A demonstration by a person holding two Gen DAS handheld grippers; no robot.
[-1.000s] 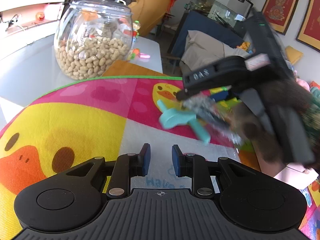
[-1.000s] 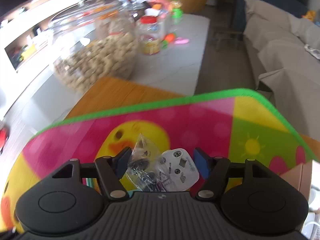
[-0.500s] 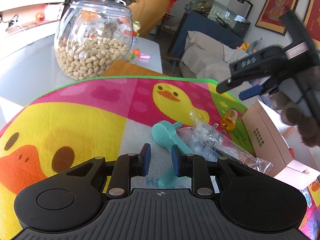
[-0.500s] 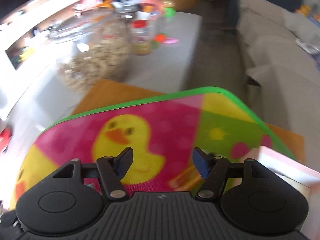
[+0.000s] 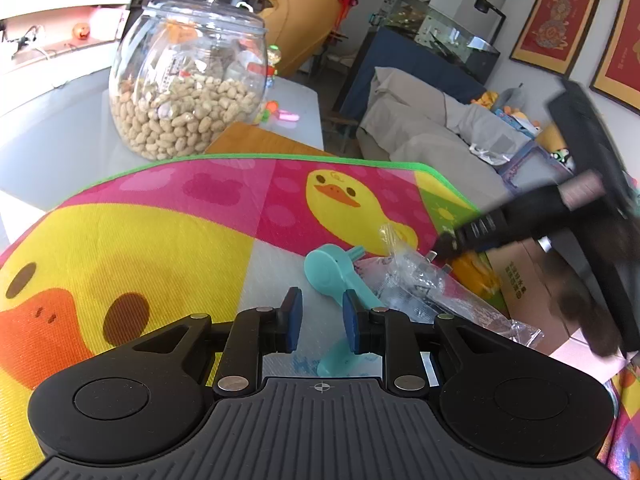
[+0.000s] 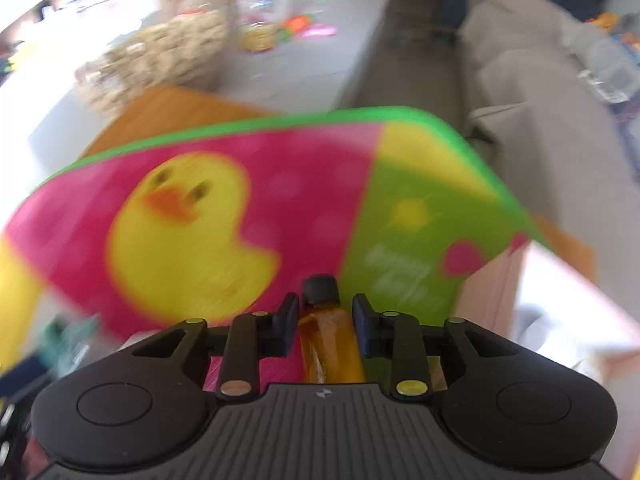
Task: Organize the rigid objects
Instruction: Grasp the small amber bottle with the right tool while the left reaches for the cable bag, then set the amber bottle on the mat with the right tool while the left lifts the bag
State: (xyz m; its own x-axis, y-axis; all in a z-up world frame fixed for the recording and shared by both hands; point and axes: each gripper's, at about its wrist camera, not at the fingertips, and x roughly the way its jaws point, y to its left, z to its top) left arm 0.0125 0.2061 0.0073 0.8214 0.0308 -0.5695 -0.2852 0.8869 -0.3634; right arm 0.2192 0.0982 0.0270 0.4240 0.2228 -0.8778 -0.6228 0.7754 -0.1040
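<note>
An amber bottle (image 6: pixel 330 344) with a black cap lies on the duck mat between my right gripper's (image 6: pixel 326 320) fingers; the jaws stand narrowly open around it with small gaps each side. In the left wrist view the right gripper (image 5: pixel 452 246) comes in from the right over that orange bottle (image 5: pixel 472 268). A clear plastic bag with a white plug (image 5: pixel 424 288) and a teal plastic tool (image 5: pixel 340 276) lie on the mat. My left gripper (image 5: pixel 320 320) hovers low, narrowly open and empty, its right finger beside the teal tool's handle.
A big glass jar of peanuts (image 5: pixel 188 80) stands behind the mat's far left edge. An open cardboard box (image 5: pixel 528 280) sits at the mat's right edge; it also shows in the right wrist view (image 6: pixel 560 300). A sofa (image 5: pixel 440 132) lies beyond.
My right gripper let go of the plug bag, which now lies on the mat, swung right, then came down around the amber bottle with jaws narrowing. The left gripper has not moved.
</note>
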